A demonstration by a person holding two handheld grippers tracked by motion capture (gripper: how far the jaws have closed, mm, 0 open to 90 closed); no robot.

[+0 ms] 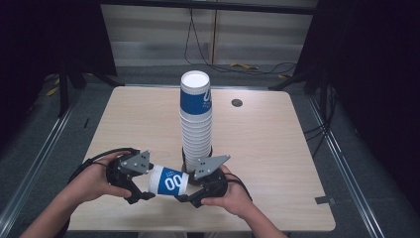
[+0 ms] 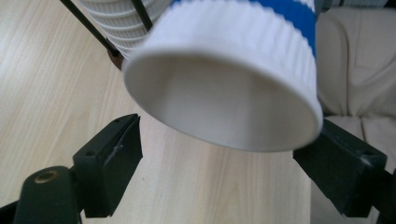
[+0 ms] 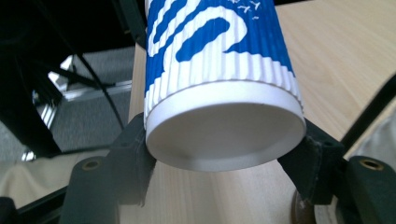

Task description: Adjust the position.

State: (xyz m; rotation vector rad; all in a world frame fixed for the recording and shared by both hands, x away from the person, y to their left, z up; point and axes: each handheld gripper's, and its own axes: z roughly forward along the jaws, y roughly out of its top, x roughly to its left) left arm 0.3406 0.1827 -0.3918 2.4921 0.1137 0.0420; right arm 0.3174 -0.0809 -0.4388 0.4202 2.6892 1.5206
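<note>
A tall stack of upside-down paper cups (image 1: 196,119) stands in a black holder at mid-table. In front of it one blue-and-white ribbed cup (image 1: 168,181) lies level in the air between both grippers. My right gripper (image 1: 187,184) is shut on the cup's blue base end, and in the right gripper view both jaws press the cup (image 3: 219,93) at my gripper (image 3: 224,128). My left gripper (image 1: 147,182) is open around the white mouth end. In the left gripper view the cup (image 2: 233,70) sits between the jaws of my gripper (image 2: 229,126), with a gap at the left jaw. The stack (image 2: 116,23) rises behind.
The wooden table (image 1: 277,148) has a round grommet hole (image 1: 236,102) at the back right. A strip of tape (image 1: 324,200) marks its right front edge. Cables lie on the floor behind, and dark stands flank both sides.
</note>
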